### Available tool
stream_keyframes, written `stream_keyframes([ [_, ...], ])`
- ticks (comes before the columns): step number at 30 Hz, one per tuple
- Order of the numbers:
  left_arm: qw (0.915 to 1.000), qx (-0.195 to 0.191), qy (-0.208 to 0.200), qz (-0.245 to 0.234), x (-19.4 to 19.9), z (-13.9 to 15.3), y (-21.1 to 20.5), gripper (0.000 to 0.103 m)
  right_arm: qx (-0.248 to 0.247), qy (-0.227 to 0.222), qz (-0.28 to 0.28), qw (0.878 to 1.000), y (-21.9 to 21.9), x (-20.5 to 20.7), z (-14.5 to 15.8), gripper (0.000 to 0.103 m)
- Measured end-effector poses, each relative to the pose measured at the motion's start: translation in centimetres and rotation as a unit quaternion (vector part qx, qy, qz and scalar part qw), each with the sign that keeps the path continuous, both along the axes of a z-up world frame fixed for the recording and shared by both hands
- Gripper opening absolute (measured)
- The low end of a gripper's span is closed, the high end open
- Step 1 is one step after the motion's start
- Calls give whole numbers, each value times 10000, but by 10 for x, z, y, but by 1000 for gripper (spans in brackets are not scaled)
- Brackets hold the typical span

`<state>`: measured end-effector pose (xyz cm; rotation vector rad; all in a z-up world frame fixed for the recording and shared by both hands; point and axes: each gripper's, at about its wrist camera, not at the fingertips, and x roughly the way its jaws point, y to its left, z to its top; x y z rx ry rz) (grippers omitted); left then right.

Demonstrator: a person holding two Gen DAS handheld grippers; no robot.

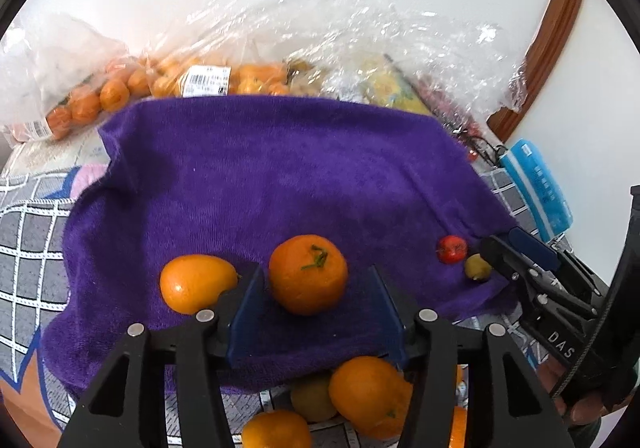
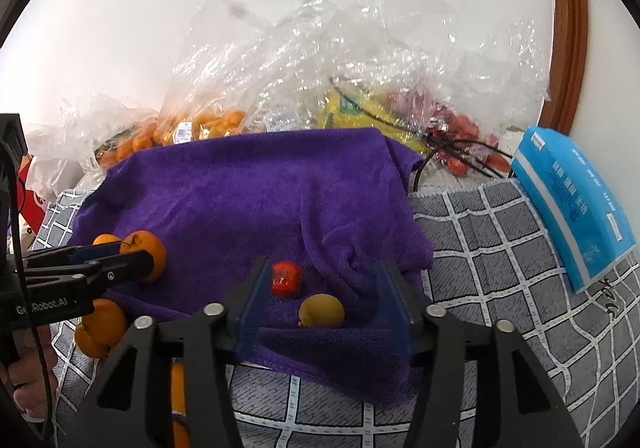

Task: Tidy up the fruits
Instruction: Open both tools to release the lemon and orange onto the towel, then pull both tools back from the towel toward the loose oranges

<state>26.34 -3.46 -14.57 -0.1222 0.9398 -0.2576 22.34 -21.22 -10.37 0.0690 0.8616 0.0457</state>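
Note:
A purple towel (image 1: 280, 176) lies over a grey checked cloth. On it, a round orange (image 1: 308, 274) with a green stem sits between the fingers of my left gripper (image 1: 316, 272), which is open; the pads do not press on it. A second orange (image 1: 196, 282) lies just left of the left finger. In the right wrist view a small red fruit (image 2: 286, 279) and a small yellow-green fruit (image 2: 321, 311) lie on the towel (image 2: 248, 200) between the fingers of my right gripper (image 2: 323, 264). That gripper is open and grips neither fruit.
Several loose oranges (image 1: 368, 396) lie on the checked cloth (image 2: 492, 248) off the towel's near edge. Clear plastic bags (image 2: 320, 60) of oranges and other fruit are piled against the white wall. A blue packet (image 2: 572, 204) leans at the right. A hand (image 2: 28, 392) holds the left gripper.

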Motion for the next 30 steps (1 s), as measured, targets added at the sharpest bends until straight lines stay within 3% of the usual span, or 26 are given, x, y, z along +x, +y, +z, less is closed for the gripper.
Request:
stream_keyframes([
  [11, 9995, 137, -261, 148, -35, 37, -1, 63, -190, -123, -195, 9996, 5, -41, 52, 57],
  [17, 9970, 494, -448, 403, -74, 51, 8, 69, -225, 29, -299, 9993, 4, -78, 71, 63],
  [23, 9963, 621, -496, 332, -110, 61, 14, 69, -362, -89, -555, 9978, 9, -119, 86, 77],
  [30, 9971, 285, -625, 327, -152, 68, 28, 69, -416, -580, -403, 9966, 24, -162, 106, 80],
])
